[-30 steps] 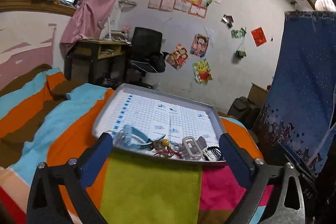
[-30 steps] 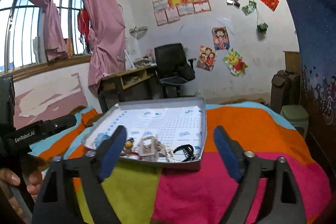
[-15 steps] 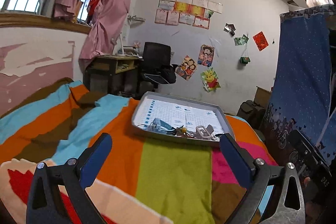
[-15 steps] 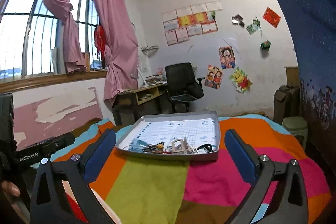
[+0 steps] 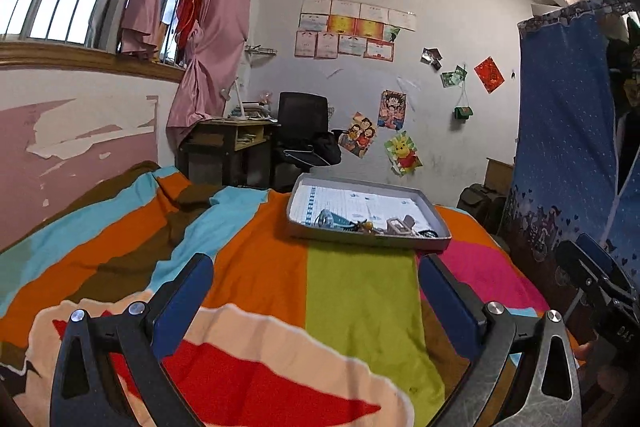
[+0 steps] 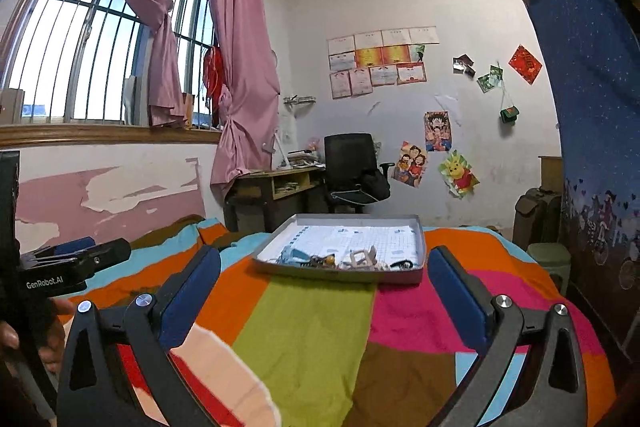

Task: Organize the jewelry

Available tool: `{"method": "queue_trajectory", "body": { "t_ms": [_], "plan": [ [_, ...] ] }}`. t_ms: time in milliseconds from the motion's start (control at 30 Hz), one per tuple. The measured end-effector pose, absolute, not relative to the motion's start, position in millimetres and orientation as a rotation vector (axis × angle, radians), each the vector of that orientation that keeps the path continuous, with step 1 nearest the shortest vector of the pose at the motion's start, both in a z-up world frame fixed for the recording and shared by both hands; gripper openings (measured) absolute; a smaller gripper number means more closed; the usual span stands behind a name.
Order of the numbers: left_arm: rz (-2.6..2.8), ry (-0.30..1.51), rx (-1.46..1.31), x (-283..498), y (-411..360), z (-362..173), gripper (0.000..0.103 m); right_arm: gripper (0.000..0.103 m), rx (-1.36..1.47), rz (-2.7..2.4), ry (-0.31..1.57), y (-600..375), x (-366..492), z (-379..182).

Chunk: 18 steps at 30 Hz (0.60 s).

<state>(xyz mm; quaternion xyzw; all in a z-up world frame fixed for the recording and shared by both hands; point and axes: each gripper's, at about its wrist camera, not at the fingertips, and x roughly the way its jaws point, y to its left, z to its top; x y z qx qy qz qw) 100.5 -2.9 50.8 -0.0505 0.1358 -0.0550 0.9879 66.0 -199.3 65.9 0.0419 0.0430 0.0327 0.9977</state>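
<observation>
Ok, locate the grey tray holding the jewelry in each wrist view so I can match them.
Left wrist: grey tray sits right of centre, mid-height, on the striped blanket.
Right wrist: grey tray sits near centre, slightly lower than mid-height.
Shared landmark: black office chair behind the tray.

Ahead of us a striped blanket (image 5: pixel 256 267) covers the bed. Beyond it we see a black office chair (image 6: pixel 352 167) beside a wooden desk (image 6: pixel 276 187), pink curtains (image 6: pixel 240 67) to the left, cartoon posters (image 6: pixel 438 125) on the wall.
</observation>
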Motion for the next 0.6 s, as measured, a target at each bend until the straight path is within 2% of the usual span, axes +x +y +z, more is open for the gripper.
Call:
{"method": "queue_trajectory", "body": {
  "t_ms": [200,600],
  "plan": [
    [-0.11,0.238,-0.078,80,-4,32,0.103,0.102,0.081,0.041,0.117,-188,45,58],
    [-0.119,0.253,-0.075,76,-4,20,0.103,0.102,0.113,0.019,0.201,-198,55,37]
  ]
}}
